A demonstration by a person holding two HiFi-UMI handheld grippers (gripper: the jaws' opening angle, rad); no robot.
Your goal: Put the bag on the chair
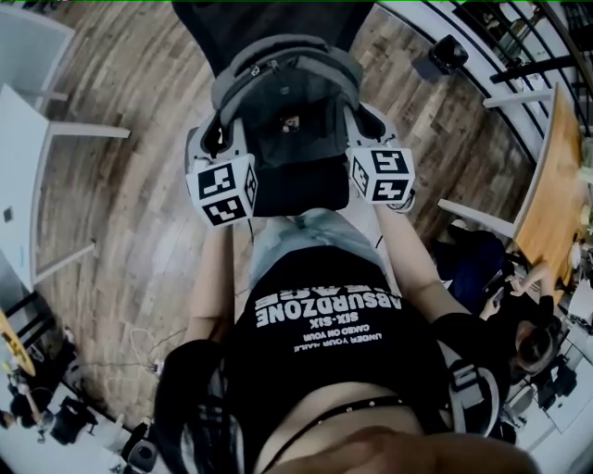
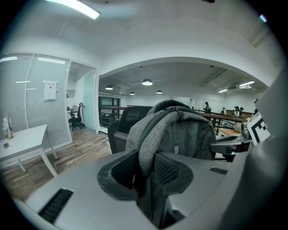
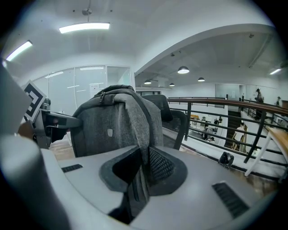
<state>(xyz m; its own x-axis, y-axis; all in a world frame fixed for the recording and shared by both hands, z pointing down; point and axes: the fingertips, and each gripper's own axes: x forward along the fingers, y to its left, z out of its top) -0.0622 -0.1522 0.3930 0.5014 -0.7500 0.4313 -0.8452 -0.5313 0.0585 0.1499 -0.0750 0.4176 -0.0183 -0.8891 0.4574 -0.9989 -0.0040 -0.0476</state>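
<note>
The person holds the grey bag (image 1: 287, 111) up at twelve o'clock, straight ahead of them, with the black chair (image 1: 218, 28) just beyond it. The left gripper (image 2: 145, 170) is clamped narrow on one shoulder strap (image 2: 146, 134) at the bag's eight o'clock. The right gripper (image 3: 143, 168) pinches the other strap (image 3: 137, 117) at four o'clock.

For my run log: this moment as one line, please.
left gripper: shut on strap | right gripper: shut on other strap | backpack: upright before chair | not released
</note>
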